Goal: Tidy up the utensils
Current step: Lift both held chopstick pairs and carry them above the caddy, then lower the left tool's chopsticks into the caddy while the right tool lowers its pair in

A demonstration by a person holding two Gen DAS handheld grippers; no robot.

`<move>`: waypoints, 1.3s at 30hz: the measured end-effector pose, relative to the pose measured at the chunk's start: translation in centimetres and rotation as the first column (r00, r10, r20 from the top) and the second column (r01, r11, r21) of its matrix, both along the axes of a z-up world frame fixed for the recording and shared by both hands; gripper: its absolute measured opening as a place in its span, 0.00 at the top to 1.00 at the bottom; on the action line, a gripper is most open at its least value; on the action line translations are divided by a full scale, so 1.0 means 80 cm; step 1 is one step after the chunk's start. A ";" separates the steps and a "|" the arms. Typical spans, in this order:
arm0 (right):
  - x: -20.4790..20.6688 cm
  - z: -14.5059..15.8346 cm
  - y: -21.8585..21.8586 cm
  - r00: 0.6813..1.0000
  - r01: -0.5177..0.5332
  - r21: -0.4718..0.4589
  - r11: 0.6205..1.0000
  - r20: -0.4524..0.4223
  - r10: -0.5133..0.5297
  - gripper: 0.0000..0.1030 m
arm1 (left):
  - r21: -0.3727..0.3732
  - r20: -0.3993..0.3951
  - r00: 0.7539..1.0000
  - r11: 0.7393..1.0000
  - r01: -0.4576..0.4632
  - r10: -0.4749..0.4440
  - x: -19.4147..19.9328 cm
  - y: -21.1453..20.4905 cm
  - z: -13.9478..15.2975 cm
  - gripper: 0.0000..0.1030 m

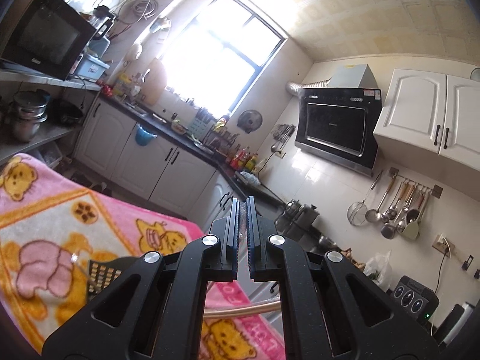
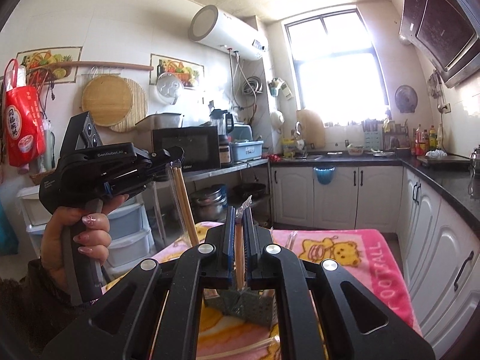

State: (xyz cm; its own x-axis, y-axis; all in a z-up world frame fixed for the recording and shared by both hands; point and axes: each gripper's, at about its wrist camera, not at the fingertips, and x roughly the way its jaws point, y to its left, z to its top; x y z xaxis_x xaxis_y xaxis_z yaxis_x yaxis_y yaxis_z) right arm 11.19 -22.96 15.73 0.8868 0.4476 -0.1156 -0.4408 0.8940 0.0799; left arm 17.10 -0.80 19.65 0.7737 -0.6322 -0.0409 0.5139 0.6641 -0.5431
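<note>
My left gripper [image 1: 243,207] is shut on the clear plastic wrapper of a pair of wooden chopsticks [image 2: 184,201]; in the right wrist view it [image 2: 171,162] is held up at the left, with the chopsticks hanging down from it. My right gripper [image 2: 239,213] is shut on another wrapped pair of chopsticks [image 2: 239,255], held upright over a grey perforated utensil holder [image 2: 255,306]. The holder stands on a pink bear-print towel [image 2: 345,249]; its dark edge also shows in the left wrist view [image 1: 102,273].
More wrapped chopsticks [image 2: 289,238] lie on the towel behind the holder. A chopstick [image 1: 243,310] crosses under my left gripper. Kitchen counters [image 2: 435,177], white cabinets and a shelf with a microwave [image 2: 186,147] surround the towel-covered table.
</note>
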 end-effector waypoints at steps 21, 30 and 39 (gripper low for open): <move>0.058 0.021 -0.001 0.999 0.036 -0.018 0.999 0.020 -0.036 0.95 | -0.027 0.059 0.998 0.999 -0.028 0.030 0.067 -0.026 0.026 0.98; 0.073 0.014 0.012 0.999 0.033 -0.027 0.999 0.002 -0.033 0.95 | -0.025 0.039 0.999 0.999 -0.037 0.038 0.095 -0.024 -0.001 0.98; 0.091 -0.002 0.024 0.999 0.020 -0.043 0.999 -0.044 -0.022 0.95 | -0.020 0.001 1.000 0.999 -0.026 0.026 0.112 -0.025 -0.031 0.98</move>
